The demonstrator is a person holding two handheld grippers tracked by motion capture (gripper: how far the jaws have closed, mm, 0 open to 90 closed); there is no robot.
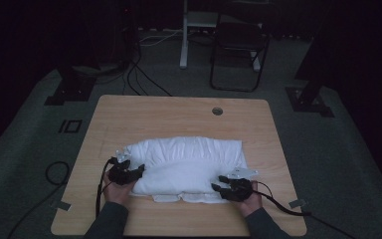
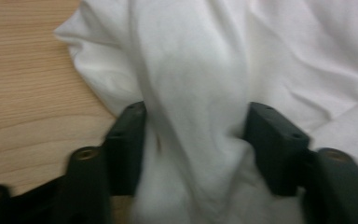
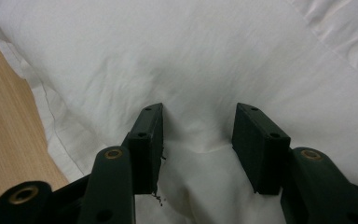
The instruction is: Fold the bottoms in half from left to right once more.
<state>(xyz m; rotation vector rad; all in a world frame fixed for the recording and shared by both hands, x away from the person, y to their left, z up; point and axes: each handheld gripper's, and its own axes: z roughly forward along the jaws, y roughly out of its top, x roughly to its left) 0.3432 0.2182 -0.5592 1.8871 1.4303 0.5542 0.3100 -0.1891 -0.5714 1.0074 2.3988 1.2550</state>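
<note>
In the high view, one wooden table carries one white pillow in a white case, lying across the near half of the top with its long side towards the person. No brand, label or writing can be read on anything. Two grippers are at work: the left gripper sits at the pillow's near left corner and the right gripper at its near right edge, each held in a hand with a dark sleeve rising from the bottom. One round hole lies in the table near its far edge. Beyond the table stand one dark folding chair and one white stand on the grey floor.

In the left gripper view, the two black jaws of the left gripper stand either side of a bunched ridge of white cloth, and both pads press against it, so it grips the pillow at its corner; bare table shows at the left.

In the right gripper view, the right gripper has its two jaws pushed into the pillow, with a puckered fold of fabric pinched between the pads. A strip of table shows at the left.
</note>
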